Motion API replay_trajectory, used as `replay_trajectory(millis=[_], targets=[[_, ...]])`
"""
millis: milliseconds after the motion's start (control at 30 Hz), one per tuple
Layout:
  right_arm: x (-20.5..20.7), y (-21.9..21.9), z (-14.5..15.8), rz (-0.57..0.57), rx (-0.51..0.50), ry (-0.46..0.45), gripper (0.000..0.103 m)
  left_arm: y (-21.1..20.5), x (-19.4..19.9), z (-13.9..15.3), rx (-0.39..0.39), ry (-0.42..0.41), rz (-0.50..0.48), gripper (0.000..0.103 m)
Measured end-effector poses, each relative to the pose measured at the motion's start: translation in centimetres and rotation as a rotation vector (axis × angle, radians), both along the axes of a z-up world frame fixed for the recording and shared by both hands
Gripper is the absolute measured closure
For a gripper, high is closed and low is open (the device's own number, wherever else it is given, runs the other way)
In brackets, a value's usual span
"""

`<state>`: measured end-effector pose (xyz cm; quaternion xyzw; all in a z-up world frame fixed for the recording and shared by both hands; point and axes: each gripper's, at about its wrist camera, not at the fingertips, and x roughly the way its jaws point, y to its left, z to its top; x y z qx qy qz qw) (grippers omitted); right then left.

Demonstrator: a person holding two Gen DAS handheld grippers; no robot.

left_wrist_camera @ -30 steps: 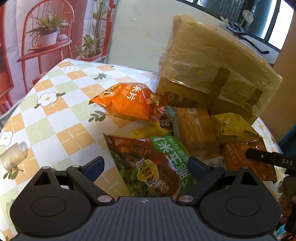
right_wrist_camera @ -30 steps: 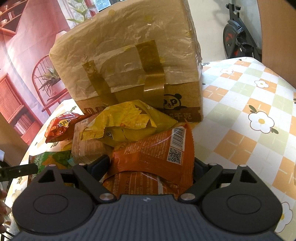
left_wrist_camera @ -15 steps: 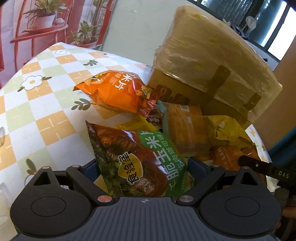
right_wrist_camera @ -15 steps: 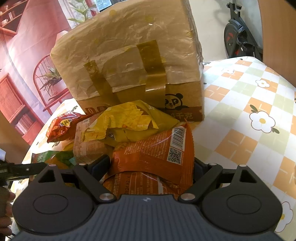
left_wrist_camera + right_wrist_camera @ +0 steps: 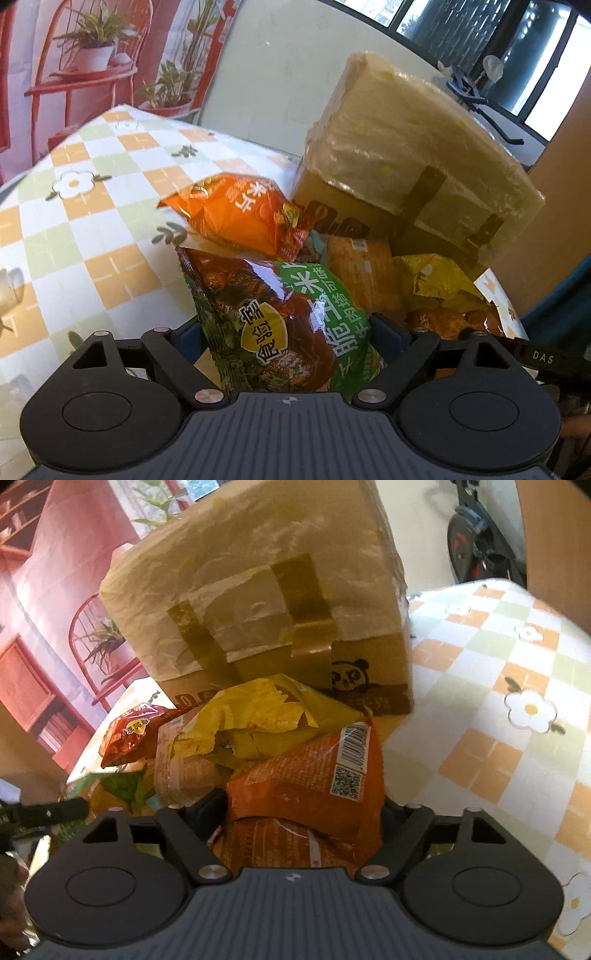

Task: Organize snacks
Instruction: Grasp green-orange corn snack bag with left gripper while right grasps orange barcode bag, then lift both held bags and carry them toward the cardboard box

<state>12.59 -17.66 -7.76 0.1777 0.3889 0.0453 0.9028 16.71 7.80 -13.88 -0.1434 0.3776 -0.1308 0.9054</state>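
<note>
My left gripper [image 5: 286, 338] is shut on a green and brown snack bag [image 5: 273, 317] and holds it tilted up off the table. Beyond it lie an orange chip bag [image 5: 240, 214], a tan packet [image 5: 365, 266] and a crumpled yellow bag [image 5: 436, 284]. My right gripper [image 5: 303, 808] is shut on an orange snack bag [image 5: 314, 775] with a QR code. The yellow bag [image 5: 266, 716], the tan packet [image 5: 181, 768] and a red-orange bag [image 5: 129, 734] lie just past it.
A large cardboard box [image 5: 406, 166] wrapped in plastic and tape stands behind the pile; it also shows in the right wrist view [image 5: 258, 602]. The table has a checkered flower tablecloth [image 5: 74, 236]. An exercise bike [image 5: 476, 535] stands beyond the table.
My left gripper closed on the green and brown bag and lifted it, tilting it upright. My right gripper kept its hold on the orange bag and rose slightly.
</note>
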Motion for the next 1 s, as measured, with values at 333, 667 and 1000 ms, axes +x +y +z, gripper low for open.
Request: replay_trajectory(millis=[333, 667, 1000], targets=[[-0.9, 0.4, 2.0, 0.012, -0.04, -0.042, 0.025, -0.1, -0.7, 1.7, 0.034, -0.062, 0.004, 0.012], [-1.3, 0.3, 3.5, 0.0, -0.077, -0.088, 0.025, -0.4, -1.2, 3.4, 0.08, -0.128, 0.015, 0.012], [-1.6, -0.2, 5.7, -0.004, -0.091, -0.162, 0.025, -0.6, -2.3, 5.0, 0.075, -0.179, 0.013, 0.012]])
